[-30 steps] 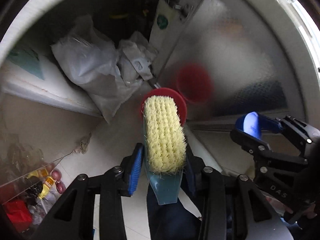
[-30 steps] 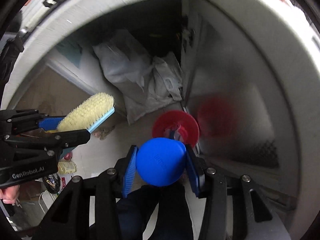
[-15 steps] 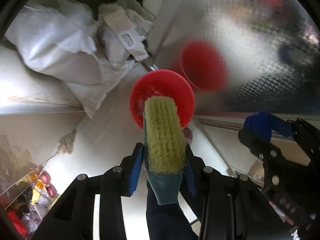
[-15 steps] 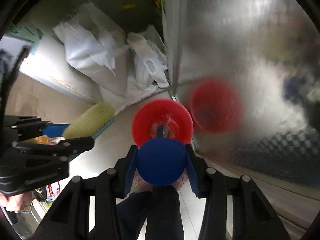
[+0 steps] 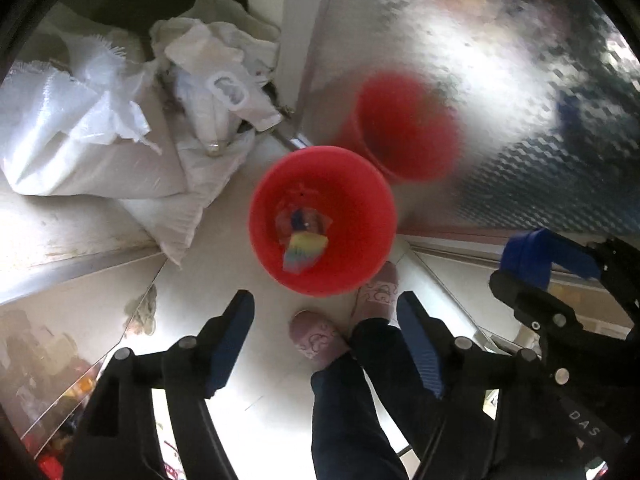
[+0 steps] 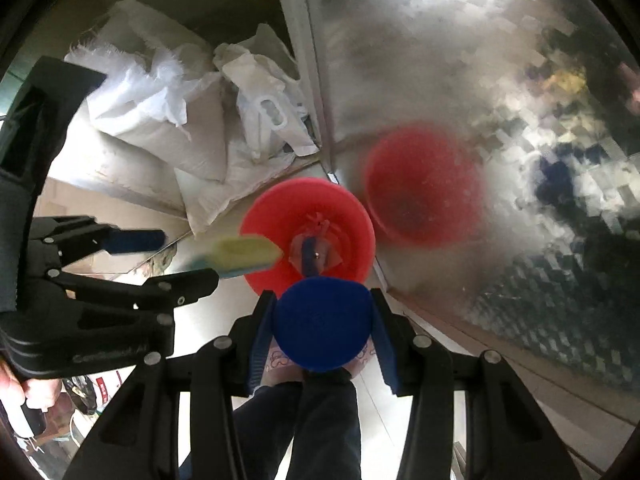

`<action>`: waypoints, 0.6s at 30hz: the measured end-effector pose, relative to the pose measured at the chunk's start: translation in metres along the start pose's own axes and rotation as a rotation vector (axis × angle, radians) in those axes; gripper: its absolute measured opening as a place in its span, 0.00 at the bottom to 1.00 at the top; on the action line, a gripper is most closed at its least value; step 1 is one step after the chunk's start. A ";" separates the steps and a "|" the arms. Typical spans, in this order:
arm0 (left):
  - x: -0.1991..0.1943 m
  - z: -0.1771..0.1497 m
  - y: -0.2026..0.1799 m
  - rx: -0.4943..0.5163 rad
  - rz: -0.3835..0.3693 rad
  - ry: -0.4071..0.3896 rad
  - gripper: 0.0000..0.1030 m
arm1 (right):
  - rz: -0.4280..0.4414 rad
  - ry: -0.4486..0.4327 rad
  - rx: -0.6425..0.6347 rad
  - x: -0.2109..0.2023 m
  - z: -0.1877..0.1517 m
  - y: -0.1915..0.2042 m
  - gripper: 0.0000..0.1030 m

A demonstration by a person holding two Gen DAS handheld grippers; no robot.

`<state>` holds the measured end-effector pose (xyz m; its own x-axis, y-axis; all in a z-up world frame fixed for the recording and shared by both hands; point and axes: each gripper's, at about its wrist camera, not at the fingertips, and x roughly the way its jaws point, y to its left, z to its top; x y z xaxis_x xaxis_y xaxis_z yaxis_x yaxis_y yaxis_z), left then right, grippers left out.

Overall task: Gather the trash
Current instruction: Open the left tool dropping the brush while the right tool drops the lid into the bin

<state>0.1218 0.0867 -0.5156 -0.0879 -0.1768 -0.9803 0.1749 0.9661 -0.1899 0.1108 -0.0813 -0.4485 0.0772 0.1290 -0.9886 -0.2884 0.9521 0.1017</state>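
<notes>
Two risks at the bucket: the red bucket (image 5: 360, 208) stands on the floor close against the person's slippers (image 5: 316, 340). We judge that a foot or a low finger could knock it and spill the wrappers (image 5: 300, 216) inside.
Risk with the blue piece: the round blue piece (image 6: 322, 322) sits over the near rim, not the middle. If it is let go here, we think it could hit the rim and roll off across the floor.
Risk with the brush: the brush (image 6: 244, 256) is blurred at the rim, and we fear it may bounce out.
Right gripper (image 6: 323, 298): its fingers are narrow and clamp the blue piece on both sides.
Left gripper (image 5: 322, 304): its fingers are opening wide with nothing between them.
Brush against fingers: it is clear of the left fingers, just past their tips, over the bucket. We cannot tell whether it has landed.
</notes>
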 end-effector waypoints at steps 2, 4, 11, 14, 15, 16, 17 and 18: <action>-0.001 0.001 0.001 -0.002 0.001 -0.001 0.70 | 0.005 0.002 -0.001 0.000 0.000 -0.001 0.42; -0.005 0.001 0.002 -0.001 0.014 -0.006 0.70 | 0.011 0.002 -0.004 -0.001 -0.001 -0.001 0.42; -0.009 -0.004 0.012 -0.037 0.021 0.001 0.70 | 0.034 0.032 -0.042 0.007 0.004 0.005 0.42; -0.008 -0.007 0.021 -0.053 0.029 -0.013 0.75 | 0.043 0.030 -0.031 0.009 0.010 0.010 0.42; -0.008 -0.008 0.025 -0.059 0.029 -0.018 0.77 | 0.044 0.028 -0.032 0.010 0.013 0.012 0.42; -0.007 -0.010 0.028 -0.067 0.025 -0.021 0.79 | 0.043 0.025 -0.034 0.010 0.016 0.015 0.42; -0.007 -0.011 0.032 -0.077 0.020 -0.023 0.83 | 0.046 0.024 -0.039 0.012 0.019 0.017 0.42; -0.008 -0.012 0.036 -0.085 0.017 -0.027 0.83 | 0.049 0.023 -0.044 0.013 0.021 0.019 0.42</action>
<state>0.1171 0.1254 -0.5144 -0.0588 -0.1645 -0.9846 0.0923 0.9812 -0.1694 0.1261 -0.0554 -0.4568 0.0401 0.1678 -0.9850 -0.3328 0.9318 0.1452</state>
